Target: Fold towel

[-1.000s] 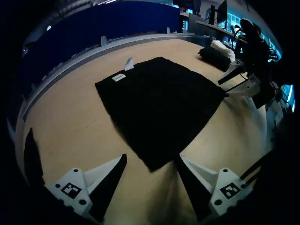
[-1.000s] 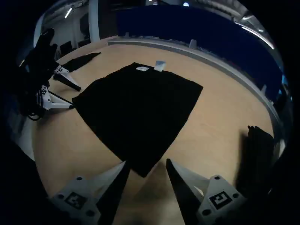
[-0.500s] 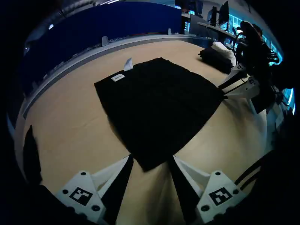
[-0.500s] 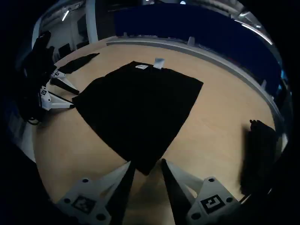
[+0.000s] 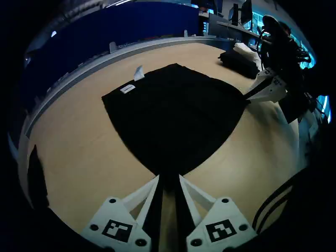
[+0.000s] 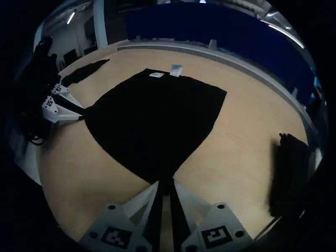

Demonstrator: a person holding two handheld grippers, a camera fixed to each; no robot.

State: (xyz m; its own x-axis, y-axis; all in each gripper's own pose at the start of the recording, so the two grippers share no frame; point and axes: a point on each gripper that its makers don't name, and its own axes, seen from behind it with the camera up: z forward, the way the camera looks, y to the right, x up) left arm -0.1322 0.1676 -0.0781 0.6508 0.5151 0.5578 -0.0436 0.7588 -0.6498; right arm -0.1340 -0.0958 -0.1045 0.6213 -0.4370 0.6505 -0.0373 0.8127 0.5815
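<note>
The black towel [image 5: 172, 113] lies flat in the middle of a light brown wooden table [image 5: 80, 143]. The left gripper [image 5: 169, 178] pinches one corner, with both fingers pressed together on it. The right gripper [image 6: 165, 184] pinches another corner the same way. A low blue wall [image 5: 105, 29] runs along the table's far edge. A pile of dark and white cloths [image 5: 241, 61] sits near there.

Bare surface [image 5: 84, 138] lies open on every side of the black towel [image 5: 176, 113]. A blue partition [image 5: 113, 29] walls off the far edge. A stack of folded cloths [image 5: 241, 61] sits beyond the right hand-held gripper [image 5: 247, 95], apart from the towel. A dark cloth [image 6: 86, 70] lies beyond the left hand-held gripper [image 6: 84, 115].
</note>
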